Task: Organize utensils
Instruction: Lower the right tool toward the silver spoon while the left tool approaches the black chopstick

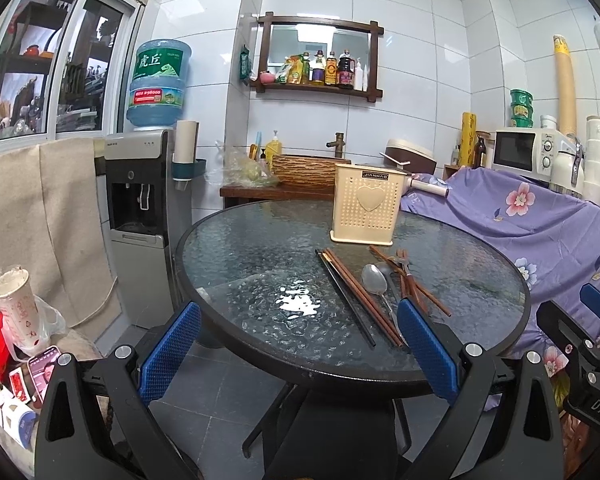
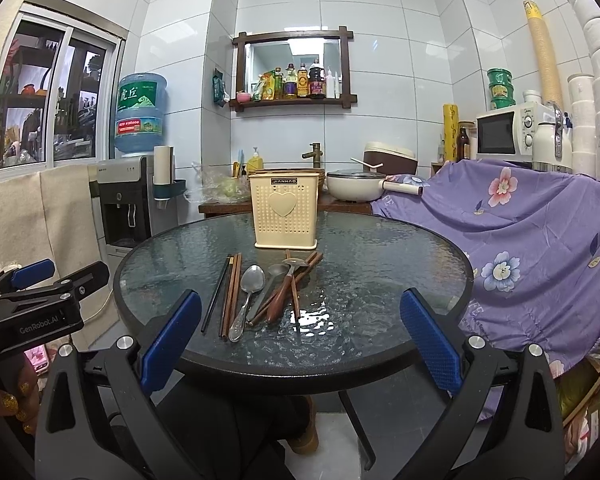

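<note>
A cream perforated utensil holder (image 1: 366, 204) (image 2: 285, 211) with a heart stands upright at the far side of a round glass table (image 1: 260, 264) (image 2: 380, 256). In front of it lie loose utensils: black and brown chopsticks (image 1: 354, 296) (image 2: 228, 292), a steel spoon (image 1: 374, 280) (image 2: 252, 280), a darker spoon (image 2: 274, 274) and a wooden-handled utensil (image 2: 282, 294). My left gripper (image 1: 300, 344) is open and empty at the table's near edge. My right gripper (image 2: 300, 336) is open and empty, also at the near edge, behind the utensils.
A water dispenser (image 1: 140, 208) stands left of the table. A purple flowered cloth (image 2: 532, 232) covers furniture to the right, with a microwave (image 2: 508, 132) on it. A counter with a pot (image 2: 354, 186) stands behind the table. Cups and bags (image 1: 16, 320) lie at the left.
</note>
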Demonstrator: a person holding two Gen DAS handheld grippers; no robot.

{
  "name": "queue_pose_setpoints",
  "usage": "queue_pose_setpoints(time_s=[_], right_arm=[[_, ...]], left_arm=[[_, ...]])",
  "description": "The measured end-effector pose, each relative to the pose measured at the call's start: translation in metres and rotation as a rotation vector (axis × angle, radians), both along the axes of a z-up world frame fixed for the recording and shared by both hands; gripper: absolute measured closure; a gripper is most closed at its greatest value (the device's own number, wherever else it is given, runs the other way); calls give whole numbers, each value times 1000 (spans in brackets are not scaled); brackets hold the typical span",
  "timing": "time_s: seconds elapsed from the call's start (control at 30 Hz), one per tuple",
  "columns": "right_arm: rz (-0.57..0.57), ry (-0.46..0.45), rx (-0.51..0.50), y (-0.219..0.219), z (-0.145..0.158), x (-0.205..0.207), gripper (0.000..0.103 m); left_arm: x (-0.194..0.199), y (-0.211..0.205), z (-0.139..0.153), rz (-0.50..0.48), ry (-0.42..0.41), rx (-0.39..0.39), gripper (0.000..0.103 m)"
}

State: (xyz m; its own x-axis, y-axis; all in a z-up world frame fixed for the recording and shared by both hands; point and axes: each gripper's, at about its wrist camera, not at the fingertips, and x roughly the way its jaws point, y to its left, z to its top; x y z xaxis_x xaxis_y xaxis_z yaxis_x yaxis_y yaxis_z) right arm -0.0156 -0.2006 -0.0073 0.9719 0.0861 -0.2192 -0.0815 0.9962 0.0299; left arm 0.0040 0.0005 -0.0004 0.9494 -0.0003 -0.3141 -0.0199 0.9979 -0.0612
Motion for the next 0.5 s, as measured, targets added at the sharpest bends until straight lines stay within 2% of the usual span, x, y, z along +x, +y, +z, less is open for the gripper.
queue_pose_setpoints(time_s=[0.17,0.3,0.5], right_arm=[[36,50,-37,0,1,21,5],[60,187,-5,-12,-2,64,5],[81,278,-5,-17,-14,104,5]], left_arm=[[25,0,-6,-75,102,12,6],[54,7,-13,-117,188,-22,6],[91,10,-24,-143,294,-12,8]])
